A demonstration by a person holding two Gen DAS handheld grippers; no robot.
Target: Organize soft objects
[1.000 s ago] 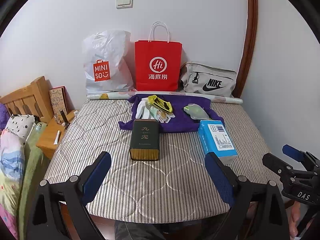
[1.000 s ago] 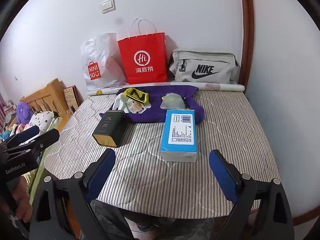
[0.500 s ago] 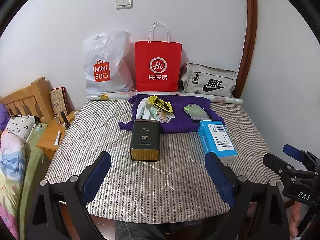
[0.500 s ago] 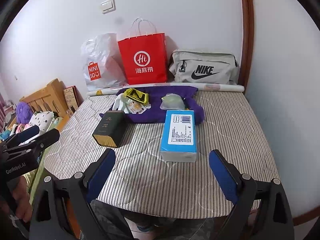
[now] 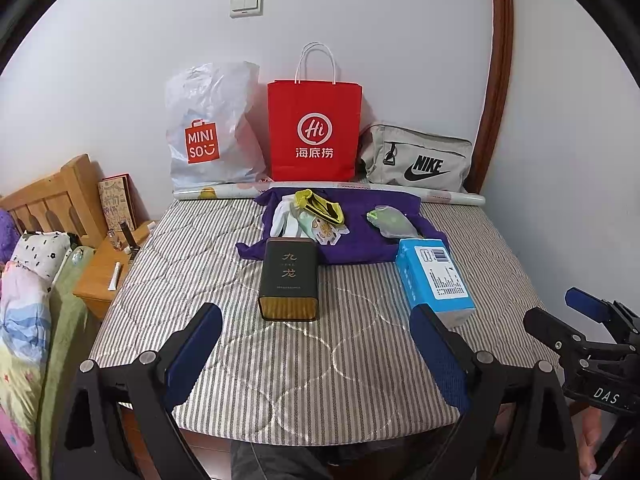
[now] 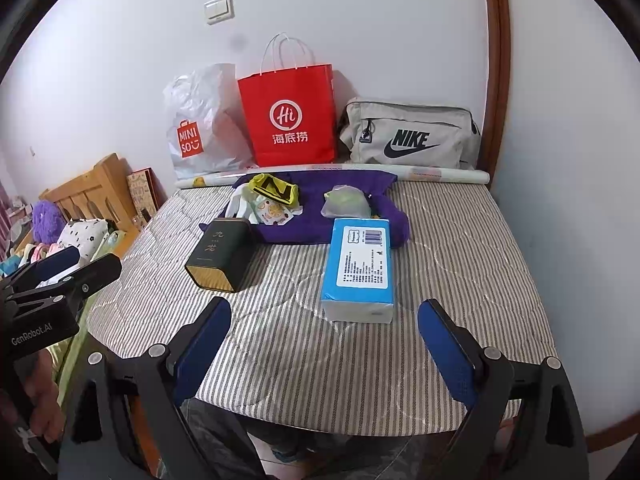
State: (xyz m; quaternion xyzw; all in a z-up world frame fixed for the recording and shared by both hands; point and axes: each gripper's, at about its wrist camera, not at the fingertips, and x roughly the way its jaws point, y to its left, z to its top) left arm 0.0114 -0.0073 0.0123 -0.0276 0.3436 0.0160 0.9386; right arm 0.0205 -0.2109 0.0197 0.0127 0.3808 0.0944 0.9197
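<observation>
Plain white wall (image 5: 360, 20) with a white double light switch (image 5: 246, 3). Curved dark brown wooden trim (image 5: 498, 80) on the right. Grey-striped quilted mattress (image 5: 320, 360); light wooden headboard (image 5: 52, 200) and low wooden bedside table (image 5: 100, 280) on the left. Even indoor light.

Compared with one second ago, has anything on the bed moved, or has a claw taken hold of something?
Nothing has visibly changed. Both claws, left and right, stay open and empty above the near edge of the mattress. The dark tin, blue pack and purple cloth lie as before.
</observation>
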